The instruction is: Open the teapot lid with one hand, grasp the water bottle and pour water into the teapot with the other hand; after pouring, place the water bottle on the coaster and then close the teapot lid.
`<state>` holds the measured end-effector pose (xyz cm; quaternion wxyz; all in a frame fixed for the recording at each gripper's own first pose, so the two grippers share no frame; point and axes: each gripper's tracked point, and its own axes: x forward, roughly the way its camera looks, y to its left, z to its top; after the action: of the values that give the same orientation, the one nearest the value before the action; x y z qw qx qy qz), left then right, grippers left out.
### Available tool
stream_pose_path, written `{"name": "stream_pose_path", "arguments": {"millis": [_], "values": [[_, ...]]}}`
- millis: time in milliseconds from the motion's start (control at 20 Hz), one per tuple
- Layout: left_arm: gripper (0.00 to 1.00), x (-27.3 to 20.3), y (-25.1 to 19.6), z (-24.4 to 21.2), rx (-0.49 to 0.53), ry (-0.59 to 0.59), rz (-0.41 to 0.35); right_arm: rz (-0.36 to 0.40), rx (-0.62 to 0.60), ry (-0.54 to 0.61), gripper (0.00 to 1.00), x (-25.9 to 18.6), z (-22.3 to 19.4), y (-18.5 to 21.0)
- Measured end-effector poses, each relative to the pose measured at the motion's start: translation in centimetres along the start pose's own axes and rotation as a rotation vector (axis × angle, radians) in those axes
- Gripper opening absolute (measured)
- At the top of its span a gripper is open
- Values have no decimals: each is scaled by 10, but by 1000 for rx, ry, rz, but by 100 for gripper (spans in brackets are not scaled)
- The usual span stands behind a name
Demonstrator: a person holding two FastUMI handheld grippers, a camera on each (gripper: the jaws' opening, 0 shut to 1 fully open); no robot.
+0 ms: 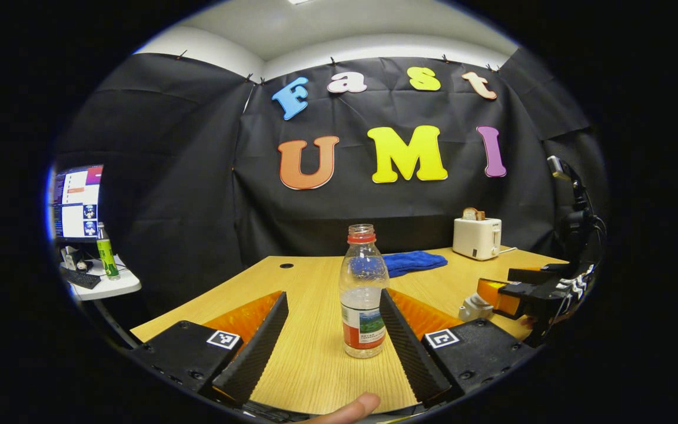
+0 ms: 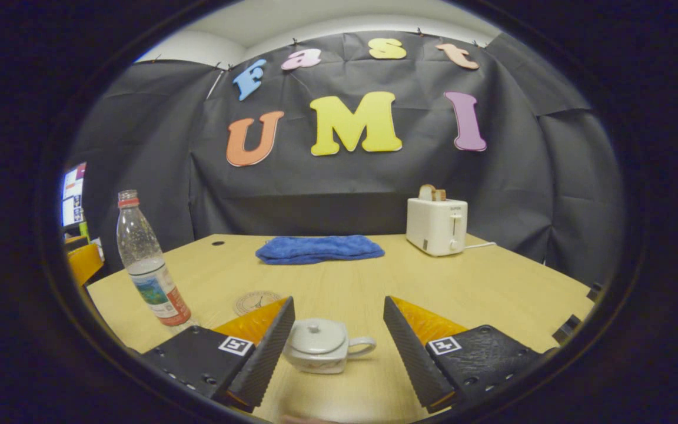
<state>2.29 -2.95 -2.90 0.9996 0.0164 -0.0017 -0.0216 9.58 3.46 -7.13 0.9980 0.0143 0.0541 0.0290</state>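
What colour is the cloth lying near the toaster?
The folded cloth is bright blue, seen best in the right gripper view.

No readable text: water bottle [image 1: 364,294] label and toaster [image 2: 436,226] marking too small.

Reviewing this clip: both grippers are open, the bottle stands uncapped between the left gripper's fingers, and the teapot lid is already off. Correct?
Not quite. In the right gripper view the lid sits on the teapot. The rest holds: the right gripper and left gripper are open, and the uncapped bottle stands between the left gripper's fingers.
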Motion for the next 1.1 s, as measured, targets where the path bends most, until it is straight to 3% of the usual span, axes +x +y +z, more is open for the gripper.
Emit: {"name": "stream_pose_path", "arguments": {"millis": [100,250,300,350,400,450,500,650,750,900,1100], "values": [[98,3,4,0,21,-11,11,37,-10,0,74,2,-2,9],[98,5,3,-5,38,-2,5,37,-26,13,69,6,-9,11],[98,6,2,-7,33,2,1,54,-16,20,50,7,-10,13],[98,6,1,-9,22,4,-7,61,-13,18,44,7,-10,15],[98,6,1,-8,12,6,-12,54,-19,19,30,7,-9,15],[98,7,0,-10,9,16,-12,47,-20,21,27,11,-11,14],[98,8,1,-14,6,22,-13,47,-16,23,11,12,-11,15],[98,9,0,-19,-2,40,-14,60,-12,13,8,10,-14,16],[98,9,-5,-23,-17,55,-32,53,-18,14,0,11,-13,15],[98,10,-13,-28,-44,71,-56,58,-17,5,0,8,-4,16],[98,15,-16,-37,-76,95,-70,68,-2,-133,0,-12,40,15]]}}
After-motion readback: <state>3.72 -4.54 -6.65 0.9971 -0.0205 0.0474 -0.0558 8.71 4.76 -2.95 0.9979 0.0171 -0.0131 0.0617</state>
